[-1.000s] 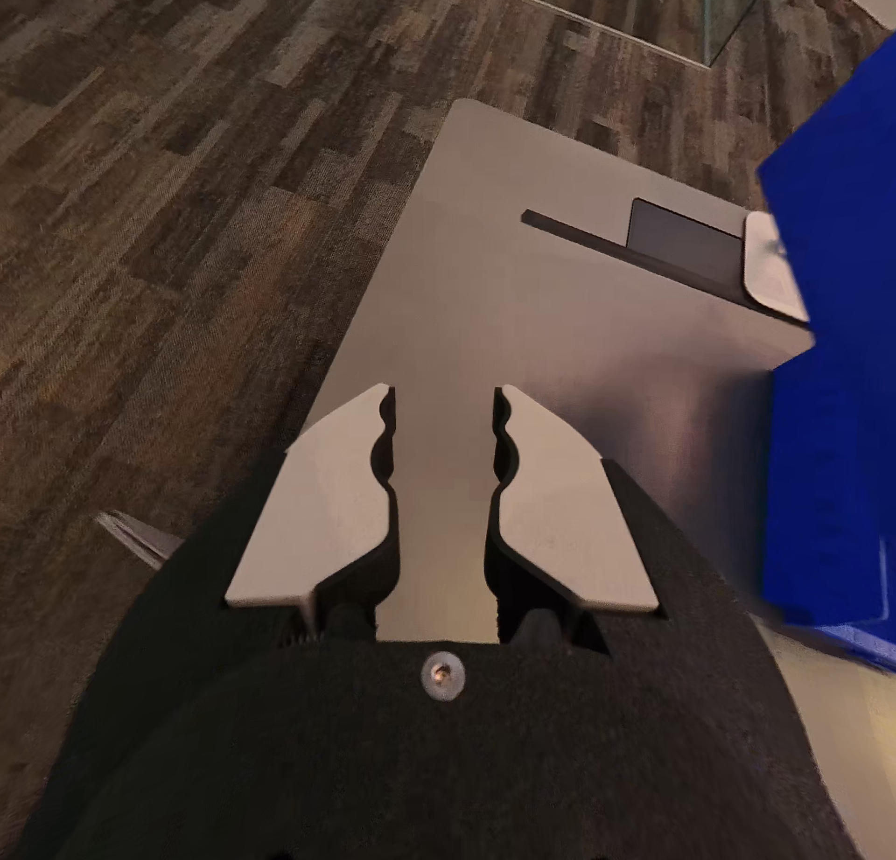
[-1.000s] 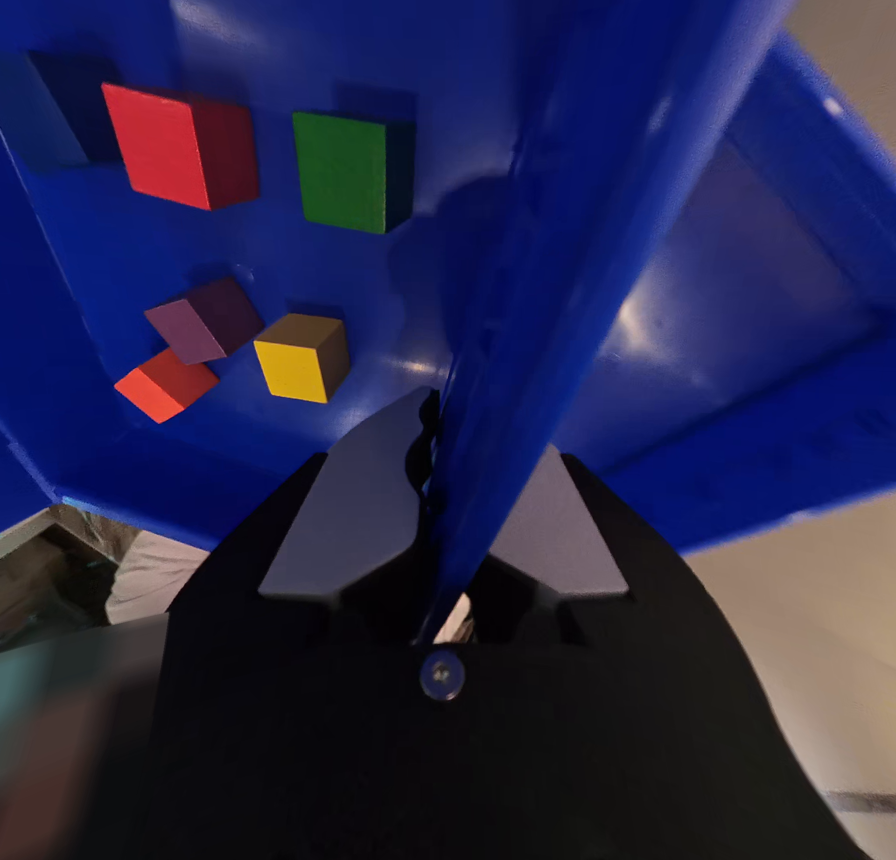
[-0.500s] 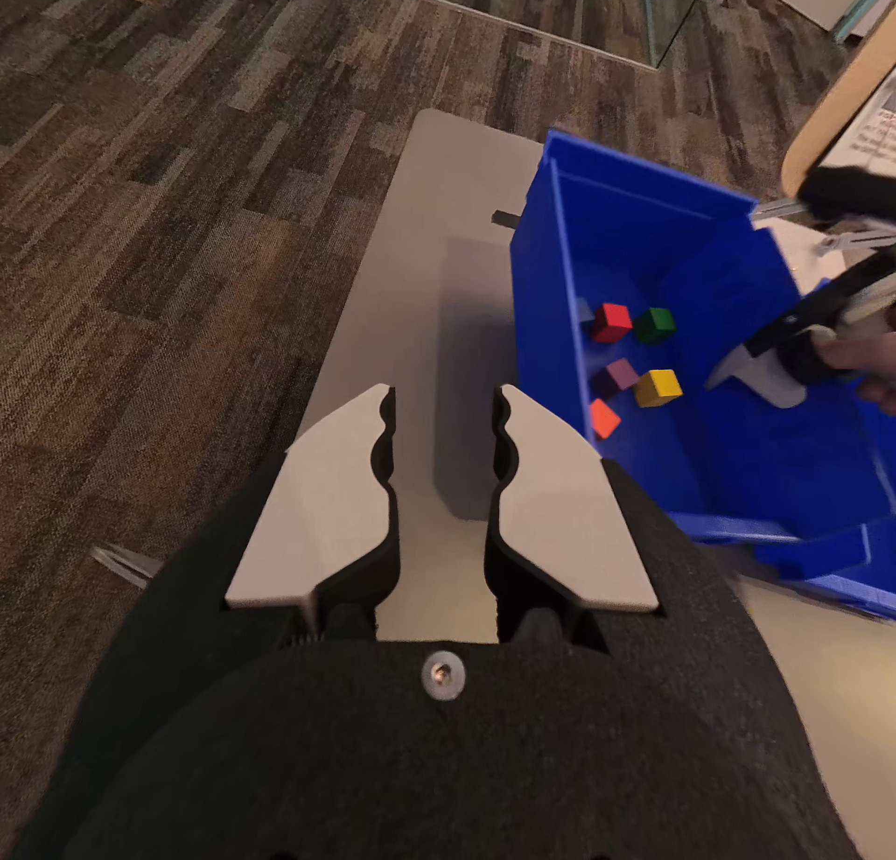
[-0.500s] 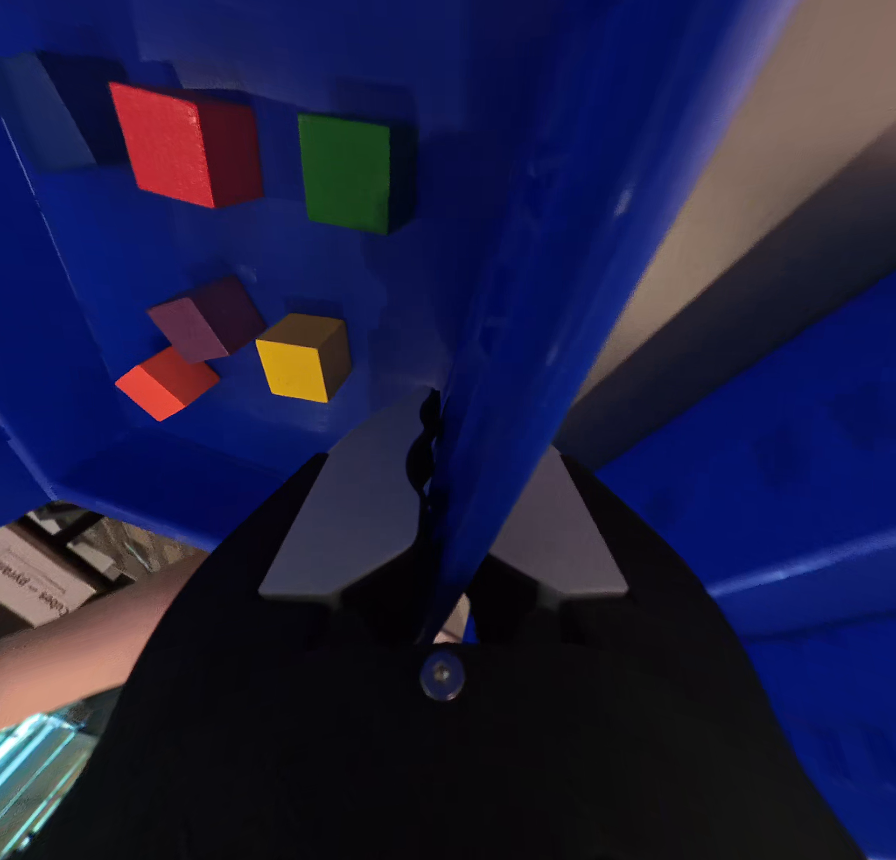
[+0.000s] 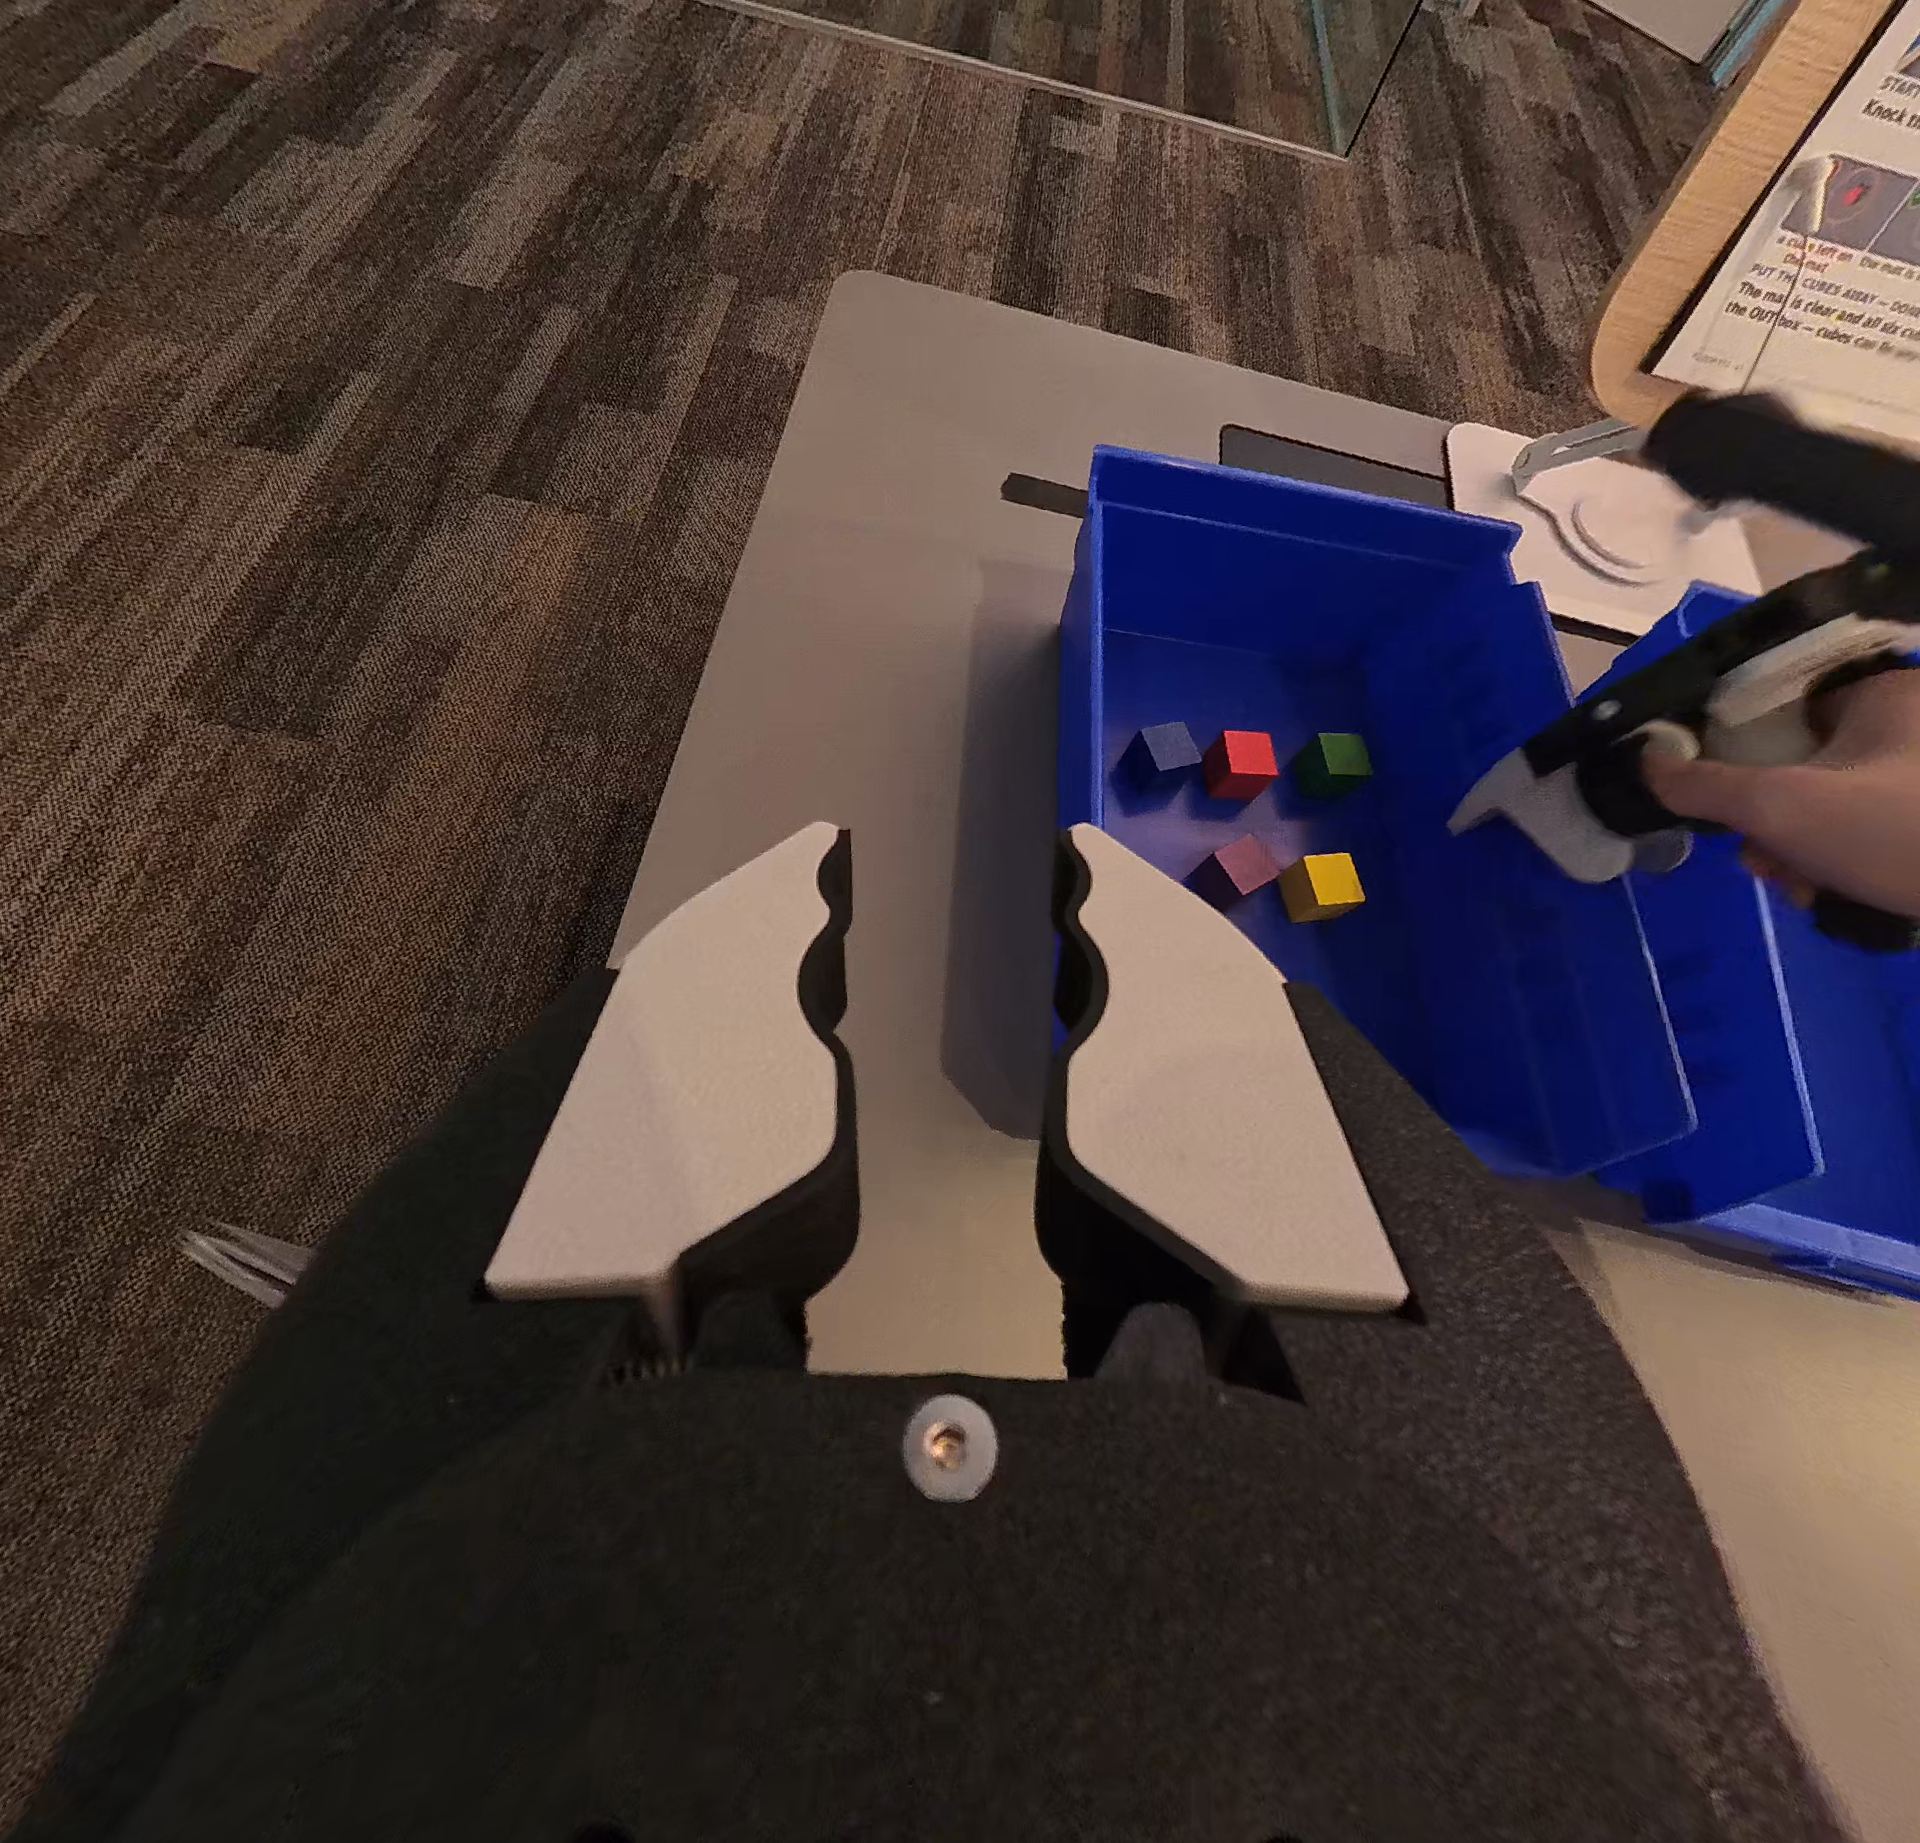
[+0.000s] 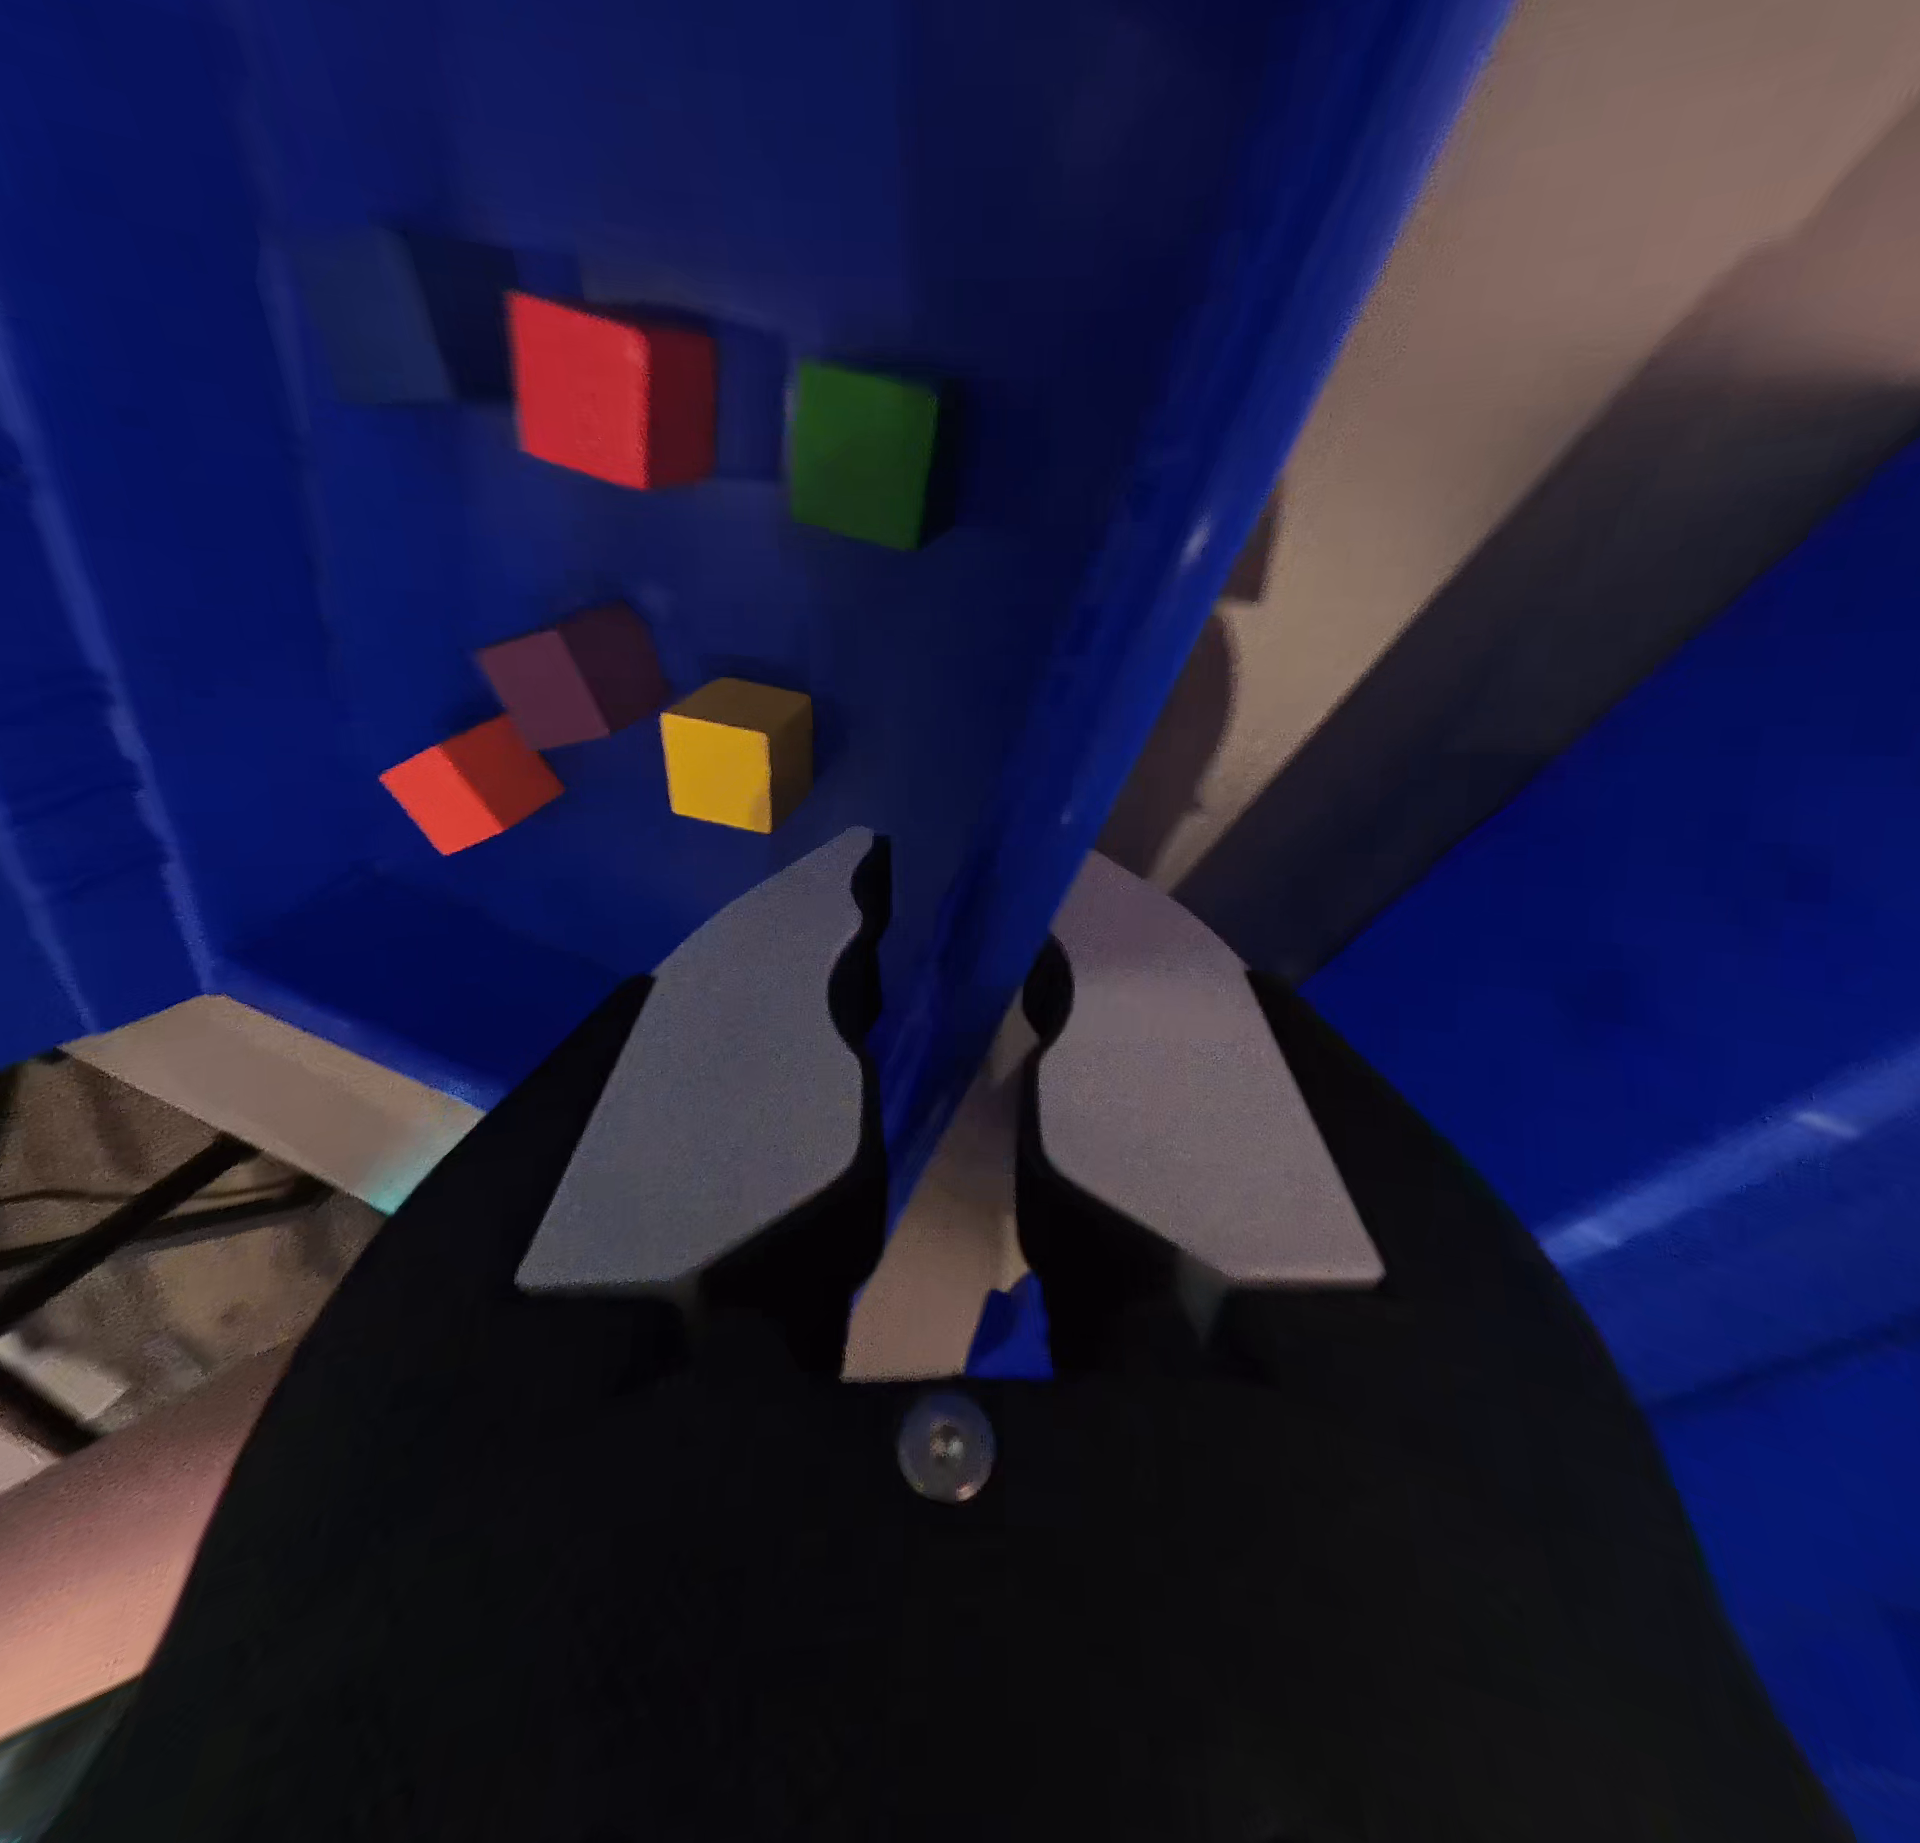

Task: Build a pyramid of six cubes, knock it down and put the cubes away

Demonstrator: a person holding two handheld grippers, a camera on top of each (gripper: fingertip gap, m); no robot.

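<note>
A blue bin (image 5: 1288, 557) stands on the grey table (image 5: 883, 546) and holds several cubes: blue (image 5: 1164, 749), red (image 5: 1242, 763), green (image 5: 1335, 759), purple (image 5: 1242, 868) and yellow (image 5: 1322, 884). The right wrist view shows these same cubes, red (image 6: 603, 391), green (image 6: 862, 453), purple (image 6: 566, 676) and yellow (image 6: 732, 754), plus an orange one (image 6: 468, 785). My right gripper (image 6: 977, 848) is open, astride the bin's right wall (image 6: 1039, 702); it also shows in the left wrist view (image 5: 1481, 822). My left gripper (image 5: 951, 848) is open and empty over the table, left of the bin.
A second blue bin (image 5: 1766, 1014) sits against the first on its right. A white stand base (image 5: 1600, 536) and a wooden board with a printed sheet (image 5: 1714, 235) are at the back right. Carpet floor (image 5: 364, 546) lies beyond the table's left edge. The gap from one gripper's tips to the other's is roughly 35 centimeters.
The right gripper, shut on the bin wall before, has opened. The bin came down from close to the left camera and now rests on the table. The left gripper stayed open.
</note>
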